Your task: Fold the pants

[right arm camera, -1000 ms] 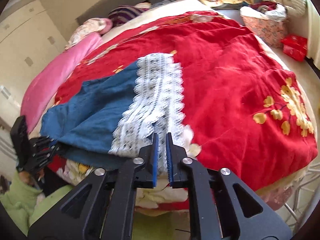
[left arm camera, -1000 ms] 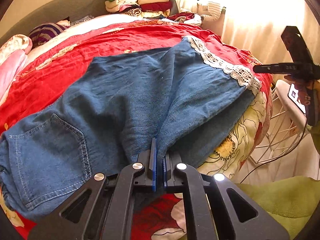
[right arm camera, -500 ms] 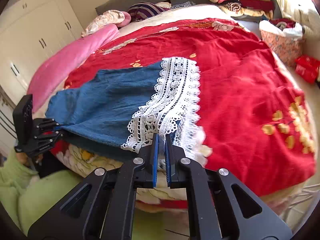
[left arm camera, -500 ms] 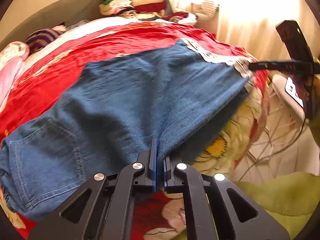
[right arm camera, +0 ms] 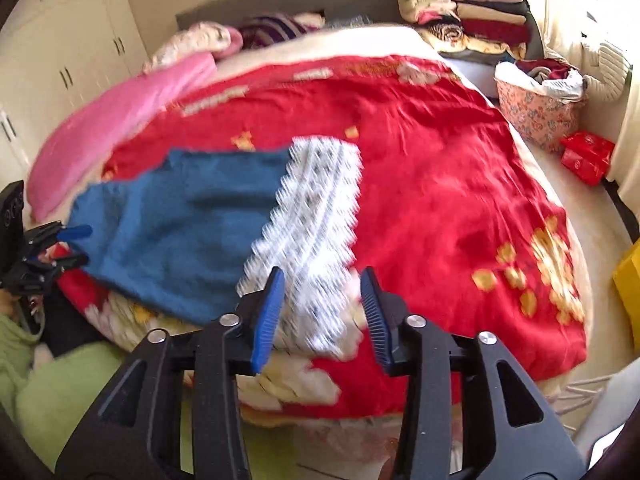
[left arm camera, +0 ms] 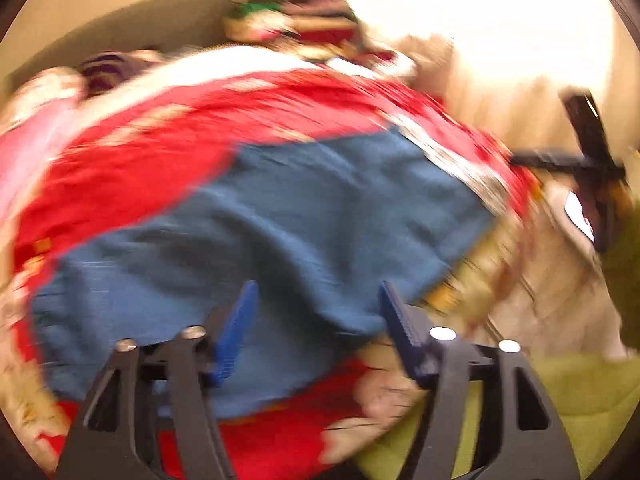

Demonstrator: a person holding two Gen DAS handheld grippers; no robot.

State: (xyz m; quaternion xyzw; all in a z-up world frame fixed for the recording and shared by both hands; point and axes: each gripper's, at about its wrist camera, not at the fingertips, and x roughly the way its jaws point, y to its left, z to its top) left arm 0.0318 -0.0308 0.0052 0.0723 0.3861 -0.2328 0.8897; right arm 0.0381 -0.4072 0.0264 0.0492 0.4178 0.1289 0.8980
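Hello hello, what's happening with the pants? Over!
Left gripper and right gripper open, jaws just opened. Blue pants lie free on the red blanket. Nothing in the way.

- The pants (right arm camera: 188,216) are blue denim, spread flat across the near part of a bed with a red cover (right arm camera: 440,184).
- A broad white lace trim (right arm camera: 316,220) runs along the hem, which reaches the bed's near edge.
- In the left wrist view the pants (left arm camera: 304,216) are blurred; the denim drapes slightly over the bed's near edge, with soft folds across the middle.
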